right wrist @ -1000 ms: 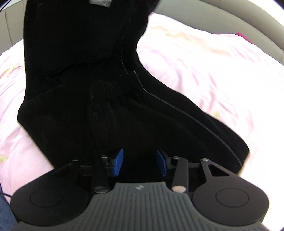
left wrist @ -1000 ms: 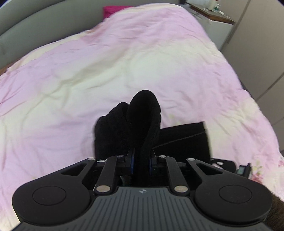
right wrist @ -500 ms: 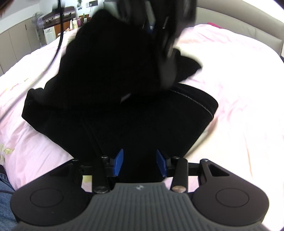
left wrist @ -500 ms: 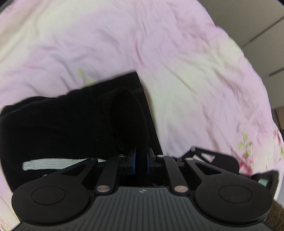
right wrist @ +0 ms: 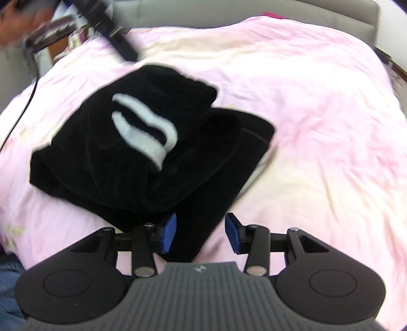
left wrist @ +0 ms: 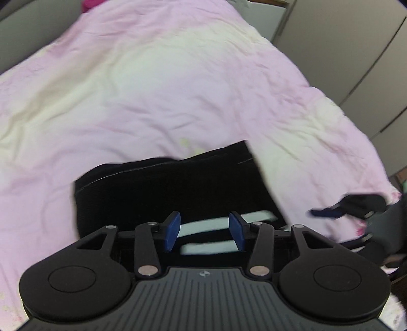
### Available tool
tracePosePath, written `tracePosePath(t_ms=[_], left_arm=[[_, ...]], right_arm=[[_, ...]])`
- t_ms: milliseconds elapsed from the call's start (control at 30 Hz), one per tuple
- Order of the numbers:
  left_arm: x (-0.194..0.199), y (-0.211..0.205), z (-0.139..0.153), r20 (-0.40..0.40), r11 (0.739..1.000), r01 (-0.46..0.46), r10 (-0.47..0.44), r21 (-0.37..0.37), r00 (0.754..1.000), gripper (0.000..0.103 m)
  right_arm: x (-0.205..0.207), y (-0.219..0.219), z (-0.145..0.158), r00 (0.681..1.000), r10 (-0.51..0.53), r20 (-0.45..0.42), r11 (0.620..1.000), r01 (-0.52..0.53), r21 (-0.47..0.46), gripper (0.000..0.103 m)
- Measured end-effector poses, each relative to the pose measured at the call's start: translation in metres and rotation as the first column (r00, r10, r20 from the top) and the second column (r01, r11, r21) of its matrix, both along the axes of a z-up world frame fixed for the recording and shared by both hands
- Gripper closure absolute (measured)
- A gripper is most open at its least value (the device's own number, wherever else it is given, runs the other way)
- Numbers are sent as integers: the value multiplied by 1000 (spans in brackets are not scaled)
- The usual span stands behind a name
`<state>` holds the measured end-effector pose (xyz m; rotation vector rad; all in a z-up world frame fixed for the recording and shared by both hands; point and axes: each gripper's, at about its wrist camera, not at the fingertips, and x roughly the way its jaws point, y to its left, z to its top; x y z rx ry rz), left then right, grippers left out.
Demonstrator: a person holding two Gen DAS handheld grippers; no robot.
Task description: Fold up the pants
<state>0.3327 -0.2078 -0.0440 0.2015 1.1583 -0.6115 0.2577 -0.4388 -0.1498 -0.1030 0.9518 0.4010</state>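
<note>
The black pants (right wrist: 142, 163) lie in a folded bundle on the pink bed cover (right wrist: 318, 127), with two white stripes (right wrist: 145, 127) on the top layer. In the left wrist view the pants (left wrist: 173, 188) lie just past my left gripper (left wrist: 204, 233), which is open and empty above their near edge. My right gripper (right wrist: 201, 235) is open and empty over the pants' near corner. The right gripper also shows in the left wrist view (left wrist: 348, 207) at the right, and the left gripper shows blurred in the right wrist view (right wrist: 112, 33) at the top left.
The pink and cream bed cover (left wrist: 152, 89) spreads across the whole bed. A grey headboard (right wrist: 229, 10) runs along the far side. Grey cupboard doors (left wrist: 356, 51) stand beyond the bed's right edge. A bedside shelf with small items (right wrist: 56, 28) stands at the far left.
My left gripper has opened and let go of the pants, then lifted away. The held part has dropped onto the bundle, stripes facing up. My right gripper has drawn back a little.
</note>
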Motion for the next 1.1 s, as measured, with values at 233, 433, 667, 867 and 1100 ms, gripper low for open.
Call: tracePosePath(t_ms=[233, 433, 667, 867, 1100], left_arm=[[-22, 78, -55, 5, 994, -56, 55, 93, 998, 50], [-48, 123, -84, -42, 997, -39, 42, 71, 998, 43], [-69, 140, -107, -81, 1000, -24, 25, 6, 996, 34], [-70, 145, -112, -93, 997, -62, 67, 53, 993, 81], [-86, 150, -112, -129, 996, -48, 58, 81, 990, 99]], right_arm=[[35, -16, 13, 983, -182, -36, 949, 185, 256, 49], [83, 7, 12, 937, -337, -90, 874, 347, 339, 57], [128, 28, 17, 935, -352, -45, 911, 354, 214, 57], [121, 13, 9, 924, -369, -98, 852, 378, 362, 94], [92, -3, 10, 888, -458, -34, 866, 455, 208, 98]])
